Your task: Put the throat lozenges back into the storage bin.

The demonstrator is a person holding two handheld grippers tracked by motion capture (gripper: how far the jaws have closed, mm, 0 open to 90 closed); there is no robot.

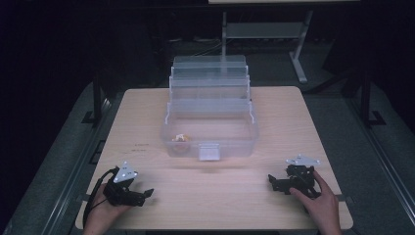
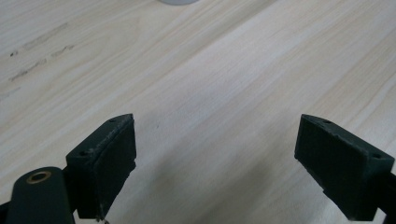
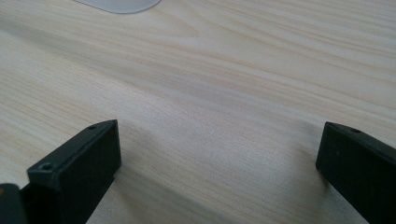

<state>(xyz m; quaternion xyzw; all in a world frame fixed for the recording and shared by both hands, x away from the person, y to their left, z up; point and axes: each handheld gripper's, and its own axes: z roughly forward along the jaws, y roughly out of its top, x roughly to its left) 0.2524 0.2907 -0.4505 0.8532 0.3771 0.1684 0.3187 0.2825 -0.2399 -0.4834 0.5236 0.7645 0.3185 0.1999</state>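
Two grippers rested near the front corners of the desk, both spread and holding nothing, with a clear tiered box standing between them farther back.

The left gripper [image 1: 147, 194] lay by the front left corner of the desk [image 1: 147, 122], held in the person's left hand [image 1: 100, 208]; in the left gripper view its black jaws stood wide apart over bare wood. The right gripper [image 1: 272, 181] sat near the front right corner in the right hand [image 1: 320, 200], its jaws likewise wide apart above the wood grain in the right gripper view. The clear plastic box [image 1: 210, 137] stood at the middle of the desk, towards the back edge, its tiers folded open and stepped upward behind it. A small pale yellowish object [image 1: 182, 138] lay in the left part of its bottom compartment. Both grippers were well apart from the box.
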